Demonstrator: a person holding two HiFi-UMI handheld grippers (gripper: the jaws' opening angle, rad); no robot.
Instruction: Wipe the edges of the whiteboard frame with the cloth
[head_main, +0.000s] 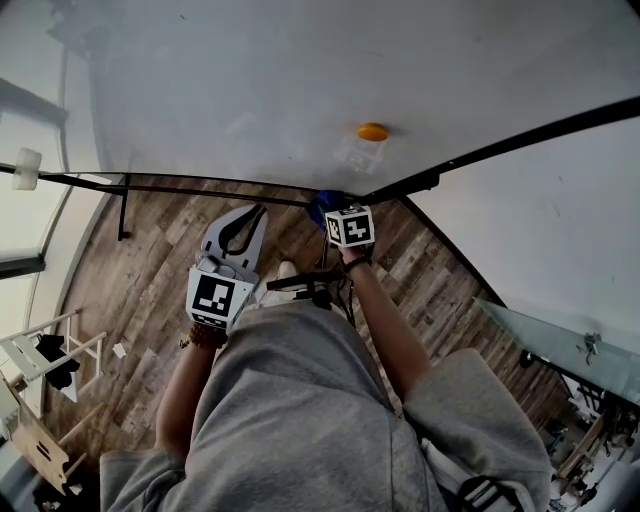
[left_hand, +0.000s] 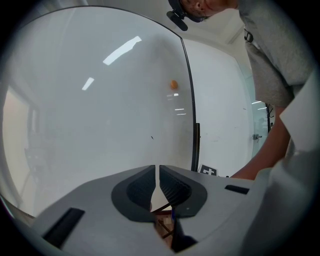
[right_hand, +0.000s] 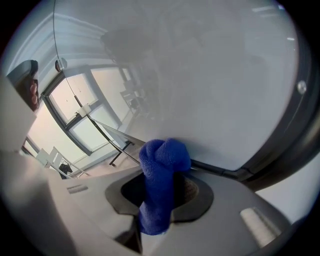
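While the person stands over a wood-plank floor (head_main: 150, 280), the right gripper (head_main: 334, 210) has its jaws clamped on a bunched blue cloth (right_hand: 162, 165), whose rounded end sticks out past the fingertips. In the head view the cloth (head_main: 322, 205) sits at the 11 o'clock side of that gripper's marker cube (head_main: 350, 226), pressed at the corner where the two runs of the black whiteboard frame (head_main: 200, 186) meet, one run leading off toward 9 o'clock and the other toward 2 o'clock. The right gripper view shows the cloth's tip touching the board surface right by the dark frame (right_hand: 280, 150), which curves away at 3 o'clock. The left gripper (head_main: 255, 212) hangs at about 8 o'clock from the cloth, near it but apart from the frame; in its own view the left gripper (left_hand: 158, 172) has its ribbed pads (left_hand: 172, 185) drawn together to a thin slit with nothing between them. A small orange magnet (head_main: 372, 131) sticks to the white whiteboard (head_main: 250, 80) at 1 o'clock above the cloth.
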